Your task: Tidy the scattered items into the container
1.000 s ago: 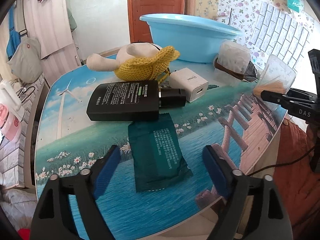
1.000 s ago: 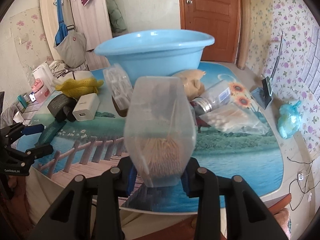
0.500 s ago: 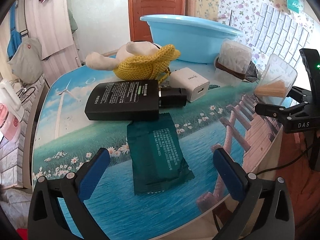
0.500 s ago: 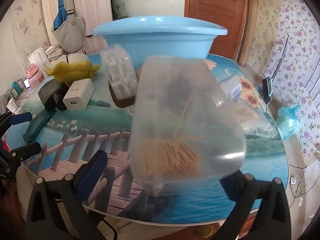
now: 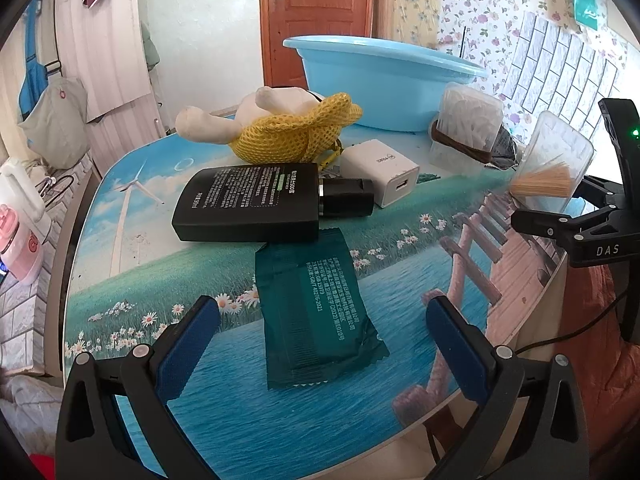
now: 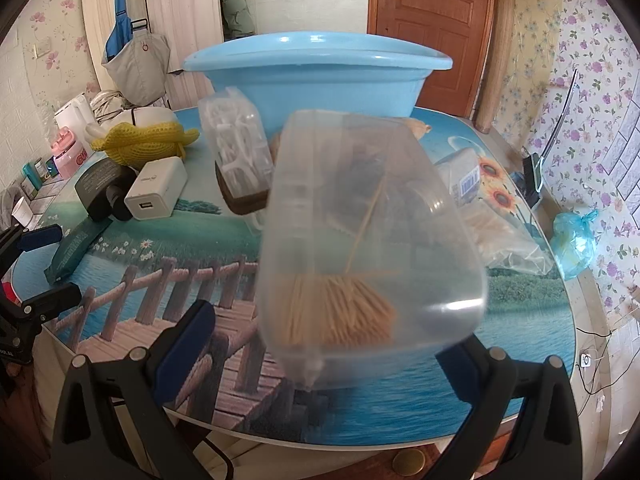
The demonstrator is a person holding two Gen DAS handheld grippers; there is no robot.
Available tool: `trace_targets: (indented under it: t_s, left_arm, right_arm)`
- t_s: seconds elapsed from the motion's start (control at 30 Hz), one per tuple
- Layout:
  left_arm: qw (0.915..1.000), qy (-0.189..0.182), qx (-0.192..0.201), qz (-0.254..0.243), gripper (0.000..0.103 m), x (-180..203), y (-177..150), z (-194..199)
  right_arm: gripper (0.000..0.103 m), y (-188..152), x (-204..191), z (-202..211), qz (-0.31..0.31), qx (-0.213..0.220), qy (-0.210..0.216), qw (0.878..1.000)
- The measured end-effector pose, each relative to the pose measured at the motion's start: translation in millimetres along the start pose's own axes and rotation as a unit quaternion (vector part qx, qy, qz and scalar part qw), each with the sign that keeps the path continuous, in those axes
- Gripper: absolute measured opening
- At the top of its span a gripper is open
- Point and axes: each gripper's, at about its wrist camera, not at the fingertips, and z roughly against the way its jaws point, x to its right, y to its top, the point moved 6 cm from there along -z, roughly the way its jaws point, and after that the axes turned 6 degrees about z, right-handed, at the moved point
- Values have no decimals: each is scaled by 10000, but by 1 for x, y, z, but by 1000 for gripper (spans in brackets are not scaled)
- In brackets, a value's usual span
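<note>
Far left of the room: a grey bag (image 5: 52,114) hangs on pale wall panels, with a white and pink appliance (image 5: 18,224) on a ledge below it; a brown wooden door (image 5: 318,20) stands closed at the far centre; floral wallpaper (image 6: 592,80) covers the right wall.

The tabletop (image 5: 132,264) carries a printed landscape scene of sky, grass, water and a wooden bridge. On it, from left: a plush toy in yellow netting (image 5: 288,136) at the far left; a flat black bottle (image 5: 256,202) lying on its side near it; a dark green sachet (image 5: 320,312) nearer still, its far end touching the bottle; a white charger (image 5: 380,170) just right of the bottle cap; a clear box of white picks (image 5: 466,128) with a brown band round it; a light blue basin (image 6: 316,76) at the far centre, the task's container, nothing visible inside from these angles; a clear bag (image 6: 504,236) and a small bottle lying at the right; a blue plastic bag (image 6: 572,240) at the right edge.

The left hand-held gripper (image 5: 324,344) is spread wide, astride the green sachet, holding nothing. The right hand-held gripper (image 6: 324,344) has its fingers wide apart; a clear toothpick box (image 6: 368,256) sits between them over the near edge, well short of the basin; whether the pads touch it cannot be told.
</note>
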Motion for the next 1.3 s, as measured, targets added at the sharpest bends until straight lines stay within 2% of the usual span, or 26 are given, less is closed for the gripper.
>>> trace_targets:
  t_s: [1.3]
  left_arm:
    - [10000,40,29,23,103,-1,-2,1]
  right_arm:
    - [103,-2,2,2,10,0,6,10000]
